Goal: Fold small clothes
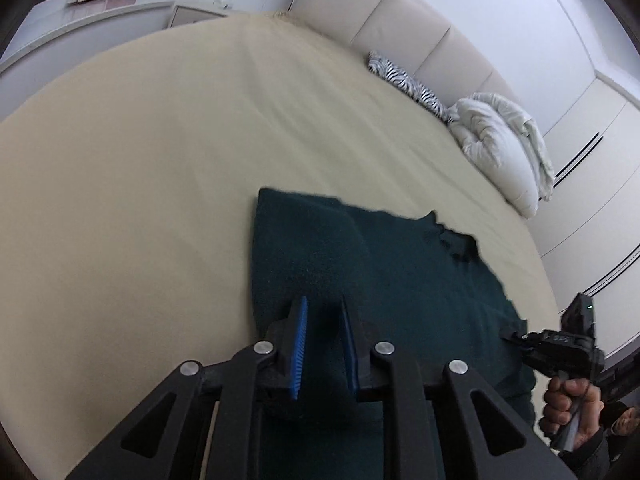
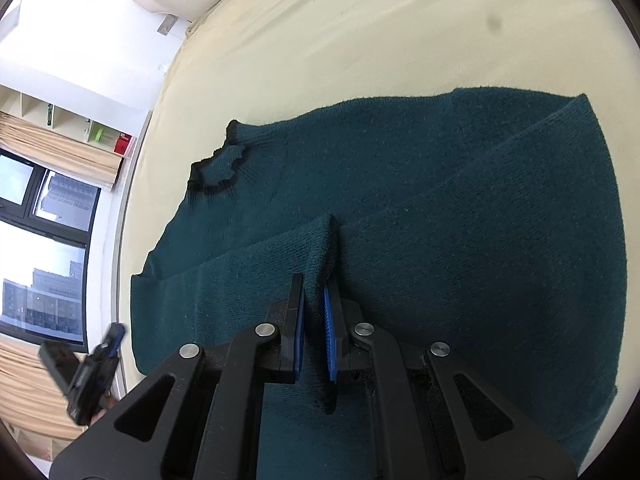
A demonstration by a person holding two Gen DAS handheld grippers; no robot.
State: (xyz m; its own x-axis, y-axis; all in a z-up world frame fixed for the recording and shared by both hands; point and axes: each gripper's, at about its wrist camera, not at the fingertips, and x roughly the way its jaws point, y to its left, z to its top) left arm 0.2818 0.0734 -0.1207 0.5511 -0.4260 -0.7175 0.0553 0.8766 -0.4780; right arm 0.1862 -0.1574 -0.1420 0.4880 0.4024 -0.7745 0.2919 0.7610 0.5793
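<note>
right fingers [image 2: 314, 316] pinch sweater [image 2: 440, 208] fold; left unclear.

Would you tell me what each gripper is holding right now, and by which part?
The right gripper pinches a raised fold of the dark green sweater. The left gripper straddles its near edge; a grip cannot be told.

- A wide bed with a beige sheet [image 1: 160, 160] fills the room.
- At 1 o'clock stands a padded cream headboard [image 1: 400, 28], with a white pillow [image 1: 500, 148] beside it.
- At 9 o'clock a window [image 2: 44, 248] gives daylight, with beige curtains [image 2: 60, 148].
</note>
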